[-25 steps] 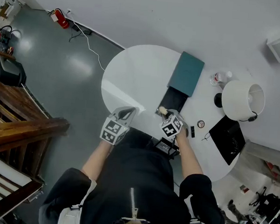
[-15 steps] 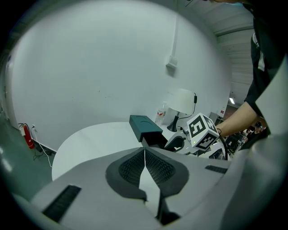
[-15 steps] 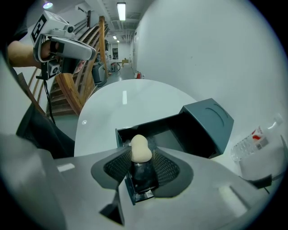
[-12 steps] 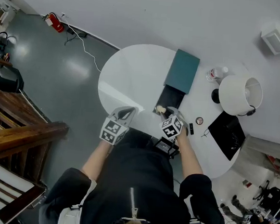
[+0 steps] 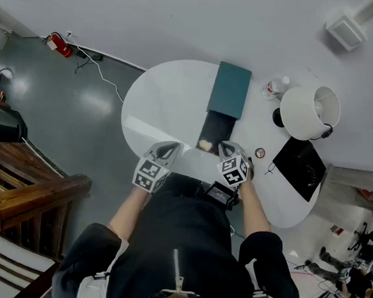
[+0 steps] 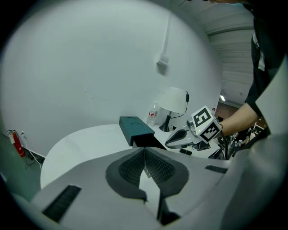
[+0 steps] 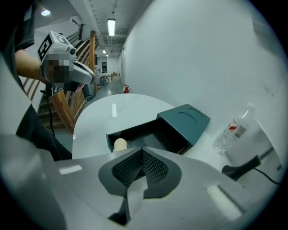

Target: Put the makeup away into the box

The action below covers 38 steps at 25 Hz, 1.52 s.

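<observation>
A teal box (image 5: 230,87) lies on the white round table (image 5: 171,99) with its black drawer (image 5: 218,125) pulled out toward me. A beige makeup sponge (image 5: 205,145) rests in the drawer's near corner, also seen as the sponge (image 7: 120,143) in the right gripper view. My right gripper (image 5: 226,146) hovers just right of the sponge; its jaws have just been closing and are shut with nothing between them. My left gripper (image 5: 168,149) hangs at the table's near edge, shut and empty. A small round compact (image 5: 259,153) lies right of the drawer.
A white lamp (image 5: 308,113) and a plastic bottle (image 5: 273,88) stand at the table's back right. A black flat device (image 5: 299,168) lies at the right edge. A small dark item (image 6: 185,152) lies near the right gripper (image 6: 180,137).
The sponge was at the right gripper's tip; now it lies free in the drawer. The right gripper has lifted away and shut. The left gripper has hardly moved.
</observation>
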### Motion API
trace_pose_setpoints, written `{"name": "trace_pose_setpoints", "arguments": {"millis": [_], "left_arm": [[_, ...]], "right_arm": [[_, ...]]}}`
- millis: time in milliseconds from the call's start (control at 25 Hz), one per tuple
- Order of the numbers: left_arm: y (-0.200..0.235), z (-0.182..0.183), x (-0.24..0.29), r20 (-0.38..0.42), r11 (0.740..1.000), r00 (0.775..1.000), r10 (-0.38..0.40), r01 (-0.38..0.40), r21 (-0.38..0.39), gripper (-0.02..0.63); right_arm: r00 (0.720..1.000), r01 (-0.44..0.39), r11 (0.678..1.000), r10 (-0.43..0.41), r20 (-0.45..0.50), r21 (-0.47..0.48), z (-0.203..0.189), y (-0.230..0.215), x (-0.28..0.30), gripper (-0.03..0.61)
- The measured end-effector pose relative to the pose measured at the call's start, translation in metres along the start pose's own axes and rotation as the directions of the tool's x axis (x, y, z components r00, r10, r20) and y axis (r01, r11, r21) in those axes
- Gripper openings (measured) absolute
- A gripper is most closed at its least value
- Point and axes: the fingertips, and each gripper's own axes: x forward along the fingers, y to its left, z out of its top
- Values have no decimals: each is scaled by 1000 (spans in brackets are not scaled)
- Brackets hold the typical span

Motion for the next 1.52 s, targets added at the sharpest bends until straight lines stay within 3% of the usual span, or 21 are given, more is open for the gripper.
{"name": "trace_pose_setpoints", "arguments": {"millis": [280,520,720,960,1120,1200,1320,1520], "left_arm": [[-23,9,22,-14,994,996,-92,93,53,14],[-49,18,43,-37,981,985,-168,171,95,14],[-76,22,61,-66,959,968,-241,248,140,14],[-104,21,75,-102,932,947,-303,317,174,14],[-121,19,82,-127,914,933,-336,355,198,14],[-126,18,84,-133,910,929,-344,365,198,14],[-130,18,86,-145,902,925,-352,377,209,14],[-131,19,86,-149,904,926,-348,373,208,14]], "right_arm": [[997,64,991,-67,25,119,-19,-24,-32,6],[990,107,961,-126,62,255,-46,-40,-62,6],[972,167,885,-223,81,435,-77,-56,-90,6],[934,177,782,-325,149,598,-105,-69,-127,8],[913,201,740,-379,151,641,-121,-76,-143,14],[909,210,727,-391,143,654,-129,-77,-147,69],[905,219,711,-404,133,668,-138,-78,-146,98],[932,213,720,-353,85,661,-158,-70,-132,132]]}}
